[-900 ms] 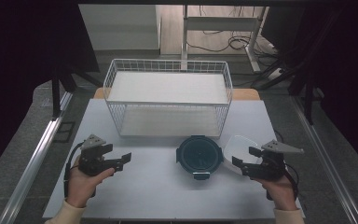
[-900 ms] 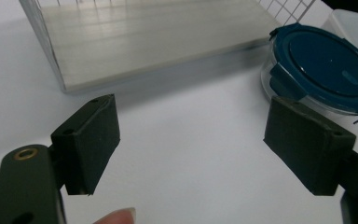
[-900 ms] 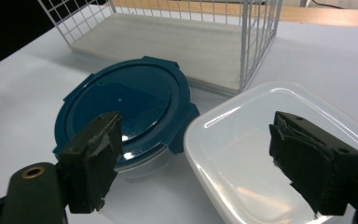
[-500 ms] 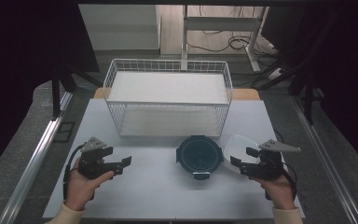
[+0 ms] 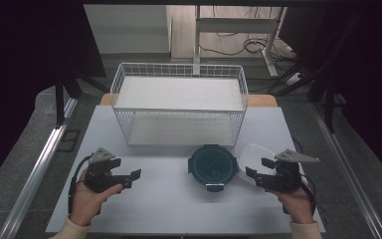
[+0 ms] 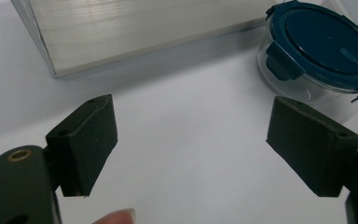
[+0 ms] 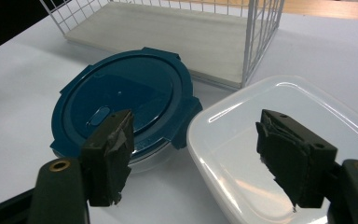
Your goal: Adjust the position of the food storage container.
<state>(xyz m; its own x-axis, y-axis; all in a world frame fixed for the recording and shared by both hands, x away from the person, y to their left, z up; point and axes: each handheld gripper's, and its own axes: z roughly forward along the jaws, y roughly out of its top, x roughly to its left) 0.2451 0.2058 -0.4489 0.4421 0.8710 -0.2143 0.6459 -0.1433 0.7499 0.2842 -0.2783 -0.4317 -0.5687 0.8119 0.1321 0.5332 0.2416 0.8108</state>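
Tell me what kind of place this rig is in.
Probably a lab or data-collection workspace, not a kitchen: a white table with only a wire basket and two food containers, dark screens around it, loose cables on the floor behind, and metal frame rails alongside.

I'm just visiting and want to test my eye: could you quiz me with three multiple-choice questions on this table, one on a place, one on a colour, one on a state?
1. Where does the round container sit?
A. in the wire basket
B. in front of the wire basket
C. on the floor

2. What colour is its lid?
A. dark blue
B. red
C. yellow

3. How are the left tongs?
A. shut on the lid
B. shut on nothing
C. open

Answers: 1 B, it stands on the table before the basket; 2 A, seen close up; 3 C, bare table between the pads.
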